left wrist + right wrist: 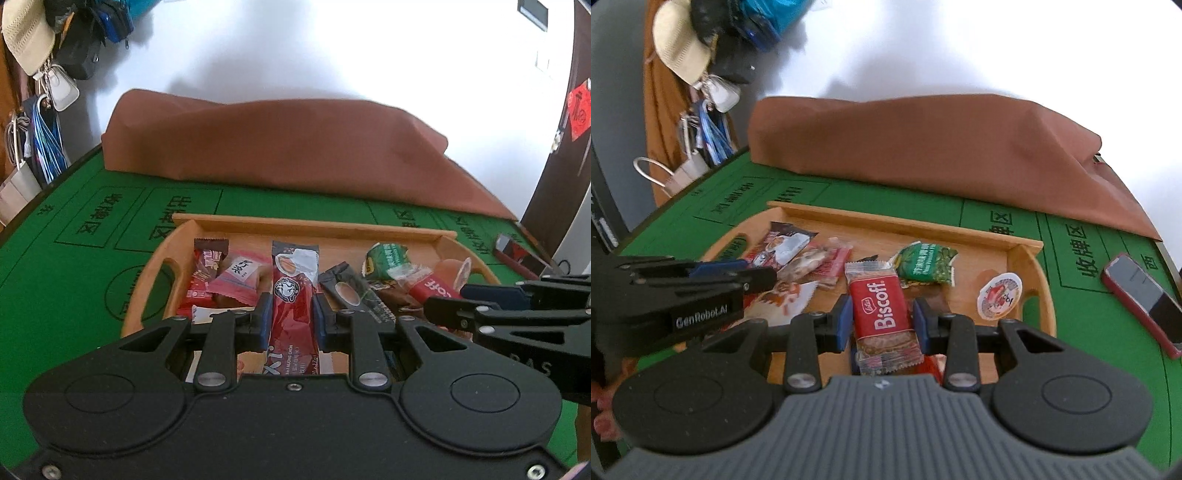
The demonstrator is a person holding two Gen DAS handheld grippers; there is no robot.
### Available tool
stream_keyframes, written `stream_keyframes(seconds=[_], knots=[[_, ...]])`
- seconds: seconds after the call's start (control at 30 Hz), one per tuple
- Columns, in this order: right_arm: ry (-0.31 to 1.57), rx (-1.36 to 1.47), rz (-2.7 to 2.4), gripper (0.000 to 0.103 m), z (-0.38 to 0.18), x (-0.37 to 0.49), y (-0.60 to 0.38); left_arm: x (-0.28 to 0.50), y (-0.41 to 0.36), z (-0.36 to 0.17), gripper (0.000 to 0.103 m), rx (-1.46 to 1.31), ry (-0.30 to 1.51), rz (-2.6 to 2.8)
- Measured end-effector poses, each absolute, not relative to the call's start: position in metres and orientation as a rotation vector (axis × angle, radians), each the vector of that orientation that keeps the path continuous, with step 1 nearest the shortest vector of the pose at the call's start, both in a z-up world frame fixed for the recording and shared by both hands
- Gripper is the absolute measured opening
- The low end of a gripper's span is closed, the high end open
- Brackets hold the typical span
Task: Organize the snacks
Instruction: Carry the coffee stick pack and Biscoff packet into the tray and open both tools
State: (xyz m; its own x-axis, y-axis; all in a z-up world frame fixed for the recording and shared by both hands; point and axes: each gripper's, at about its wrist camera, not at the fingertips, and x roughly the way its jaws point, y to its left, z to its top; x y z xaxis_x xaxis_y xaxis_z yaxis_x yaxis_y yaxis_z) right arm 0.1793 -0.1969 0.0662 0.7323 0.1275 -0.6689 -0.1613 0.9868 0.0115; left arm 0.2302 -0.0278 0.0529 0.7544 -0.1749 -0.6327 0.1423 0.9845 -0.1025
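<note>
While both jaws hover over the tray (1019,243), left pinches coffee stick (293,295), right pinches Biscoff packet (879,310)

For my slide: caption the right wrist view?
Right claw grips a biscuit packet above a wooden tray of snacks.

The lower end of the red coffee stick (293,295) disappears behind my left hand-held gripper (291,314). My phone (1141,299) runs off the right edge of the frame. The brown cloth (280,147) hides whatever lies beneath it.
</note>
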Motion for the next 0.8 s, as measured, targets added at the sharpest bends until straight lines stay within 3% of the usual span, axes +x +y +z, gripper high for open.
stream_keyframes(seconds=[0.8], knots=[[0.834,0.001,0.127,0.039,0.038,0.225,-0.199,0.271,-0.036,0.025,0.023,-0.039,0.740,-0.132]])
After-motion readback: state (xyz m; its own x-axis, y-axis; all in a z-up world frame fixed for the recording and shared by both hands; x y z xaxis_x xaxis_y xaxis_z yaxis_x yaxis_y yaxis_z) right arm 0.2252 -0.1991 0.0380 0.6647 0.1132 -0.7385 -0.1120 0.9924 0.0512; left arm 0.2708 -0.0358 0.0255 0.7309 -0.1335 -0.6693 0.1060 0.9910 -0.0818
